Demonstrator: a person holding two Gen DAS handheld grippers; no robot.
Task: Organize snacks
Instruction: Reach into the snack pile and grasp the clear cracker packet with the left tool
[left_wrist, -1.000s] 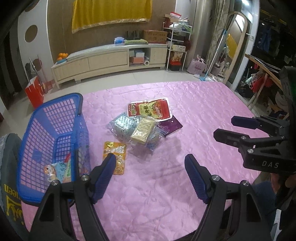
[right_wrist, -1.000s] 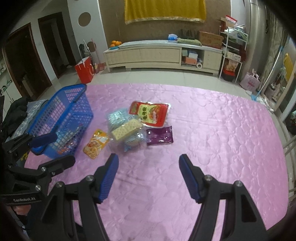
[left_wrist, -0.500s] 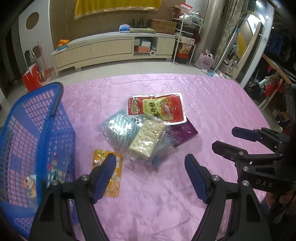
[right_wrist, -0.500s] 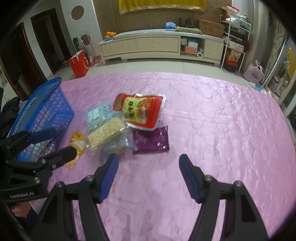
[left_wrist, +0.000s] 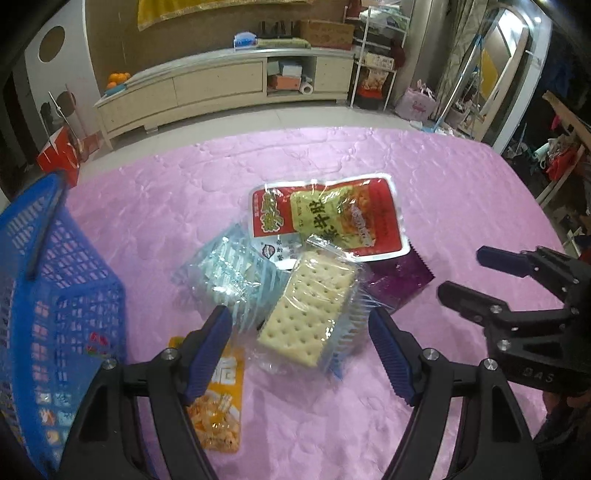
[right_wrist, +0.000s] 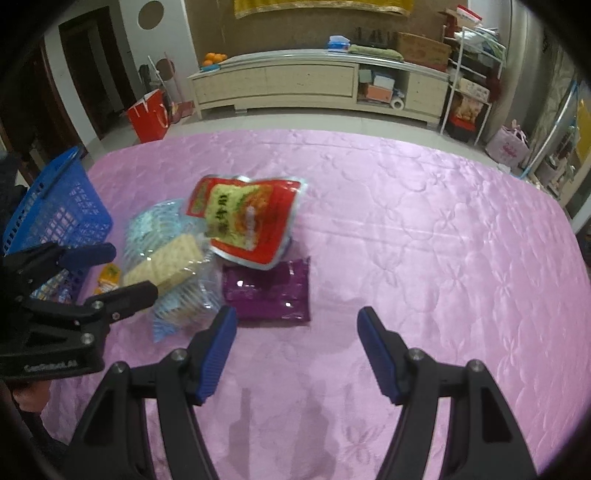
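While each gripper (left_wrist: 300, 345) (right_wrist: 296, 345) gapes empty, five snack packs (left_wrist: 312, 308) lie beside one basket (left_wrist: 55, 280).

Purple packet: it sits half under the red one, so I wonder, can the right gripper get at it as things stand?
Probably yes. The right gripper is open and the purple packet's near half lies bare just ahead; the red packet covers only its far edge.

Left gripper (left_wrist: 299, 347): tilted steeply downward, blue-padded fingers (left_wrist: 208, 349) spread wide, nothing pinched between.
Right gripper (right_wrist: 295, 350): same downward tilt, jaws apart, nothing between the pads; just right of the left one.
Hand (right_wrist: 31, 397): glimpsed under the left gripper's body.
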